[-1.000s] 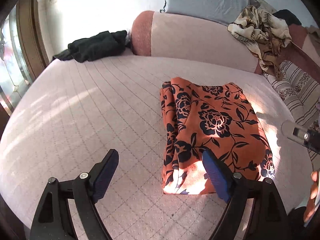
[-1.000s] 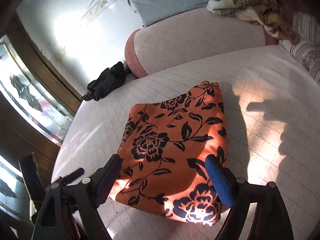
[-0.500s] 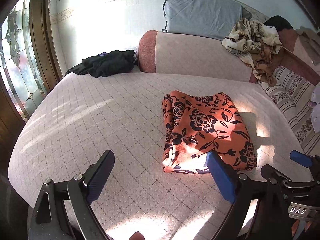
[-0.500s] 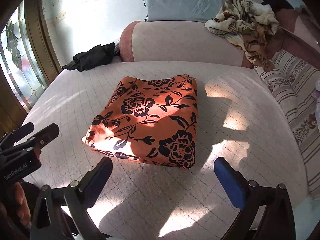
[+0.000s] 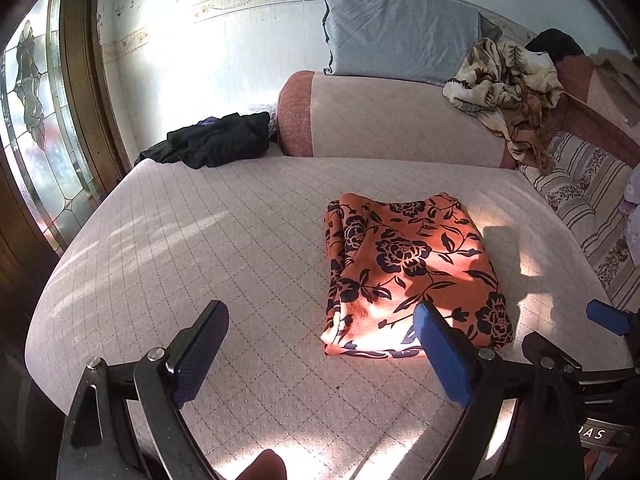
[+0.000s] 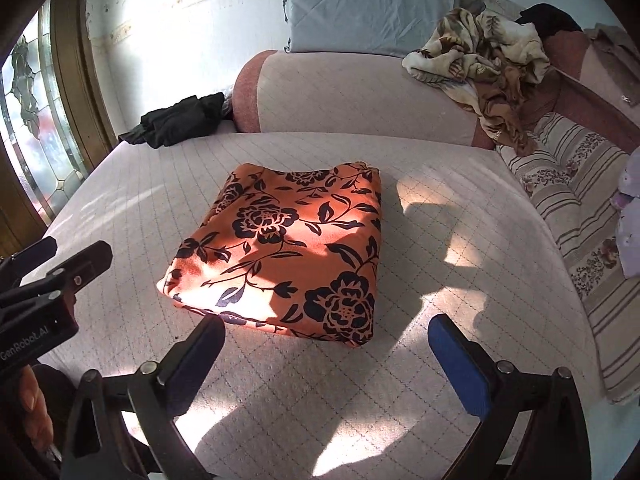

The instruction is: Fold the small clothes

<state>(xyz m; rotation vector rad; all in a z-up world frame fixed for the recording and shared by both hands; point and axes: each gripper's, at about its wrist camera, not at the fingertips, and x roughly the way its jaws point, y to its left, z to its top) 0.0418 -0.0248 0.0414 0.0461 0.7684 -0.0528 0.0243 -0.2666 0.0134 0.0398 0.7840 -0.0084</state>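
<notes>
An orange garment with black flowers (image 5: 404, 264) (image 6: 288, 248) lies folded into a neat rectangle on the pink quilted bed (image 5: 200, 248). My left gripper (image 5: 320, 316) hovers open in front of its near left corner; its right finger (image 5: 436, 344) overlaps the cloth's near edge in the view, and nothing is between the jaws. My right gripper (image 6: 326, 326) stands open just short of the garment's near edge, holding nothing. Each gripper shows at the edge of the other's view: the left gripper (image 6: 52, 276) and the right gripper (image 5: 604, 318).
A black clothes heap (image 5: 216, 140) lies at the back left by a pink bolster (image 5: 392, 116). A grey pillow (image 5: 400, 32) and a crumpled beige blanket (image 5: 508, 80) sit above it. Striped cushions (image 6: 572, 216) line the right side. A stained-glass window (image 5: 36, 140) is on the left.
Both grippers have drawn back from the garment and risen a little, and their jaws have widened. The folded garment now lies free on the bed.
</notes>
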